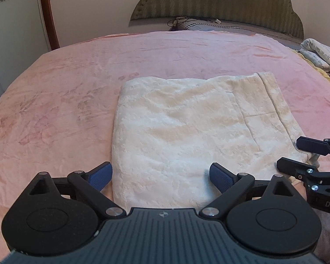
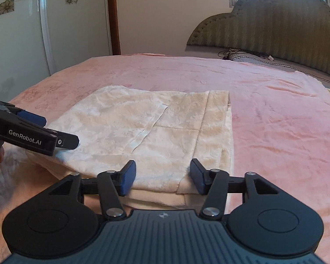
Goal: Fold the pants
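Hovering over the near edge of the pants [image 1: 182,127], I have both sets of fingers spread wide with nothing between them. The pants are cream and fuzzy, folded into a thick rectangle that lies flat on the pink blanket [image 1: 66,77] covering the bed. My left gripper [image 1: 161,176] sits low at the near left corner of the fold: one blue pad is just off the cloth over the blanket, the other over the cloth itself. My right gripper [image 2: 162,177] straddles the near right part of the stack, where the layered edges show one above another. From the left camera my right fingers [image 1: 312,146] appear at the fold's right corner, possibly brushing the fabric, though I cannot be sure. A green padded headboard [image 2: 275,22] stands at the far end of the bed.
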Tool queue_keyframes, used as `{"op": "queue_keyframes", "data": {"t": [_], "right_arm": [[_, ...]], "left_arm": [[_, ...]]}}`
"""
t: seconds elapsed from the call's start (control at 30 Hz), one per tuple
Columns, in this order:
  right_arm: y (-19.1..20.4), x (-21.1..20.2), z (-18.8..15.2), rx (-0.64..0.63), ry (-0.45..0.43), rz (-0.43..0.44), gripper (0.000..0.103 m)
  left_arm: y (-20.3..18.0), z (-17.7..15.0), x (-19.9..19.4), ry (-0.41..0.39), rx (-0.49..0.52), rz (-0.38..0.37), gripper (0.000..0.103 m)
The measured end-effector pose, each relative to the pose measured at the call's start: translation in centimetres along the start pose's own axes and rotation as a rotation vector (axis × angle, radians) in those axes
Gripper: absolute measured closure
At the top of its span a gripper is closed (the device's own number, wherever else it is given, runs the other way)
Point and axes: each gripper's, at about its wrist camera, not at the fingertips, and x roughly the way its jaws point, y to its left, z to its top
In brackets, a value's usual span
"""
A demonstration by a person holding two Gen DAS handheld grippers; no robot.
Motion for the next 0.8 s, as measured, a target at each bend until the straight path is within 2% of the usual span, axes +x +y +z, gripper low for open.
{"op": "queue_keyframes", "data": {"t": [0.1,0.3,0.47,0.53,0.67,0.8], "right_arm": [[-0.2,0.3,-0.7,0.026,-0.022,-0.002,0.047],[0.8,0.5,-2.2,-0.015,-0.111,0.007,0.021],[1.1,0.6,-2.2,-0.027,-0.108,0.022,0.010],[1.5,0.5,-2.2,-0.042,-0.109,0.016,0.000],[2.5,1.0,-2.1,-0.091,-0.080,-0.023,0.000],[2.4,1.0,-2.2,-0.084,-0.079,-0.016,0.000]], "left_arm": [[0.1,-0.1,0.1,0.004,-0.003,0.000,0.005],[0.0,-0.7,0.4,-0.017,0.005,0.007,0.003],[0.3,-2.0,0.7,-0.062,-0.031,-0.010,0.000],[0.7,-2.5,0.8,-0.074,-0.060,-0.029,0.000],[1.1,-3.3,1.2,-0.106,-0.084,-0.049,0.000],[0.6,-3.9,1.2,-0.148,-0.055,-0.023,0.000]]}}
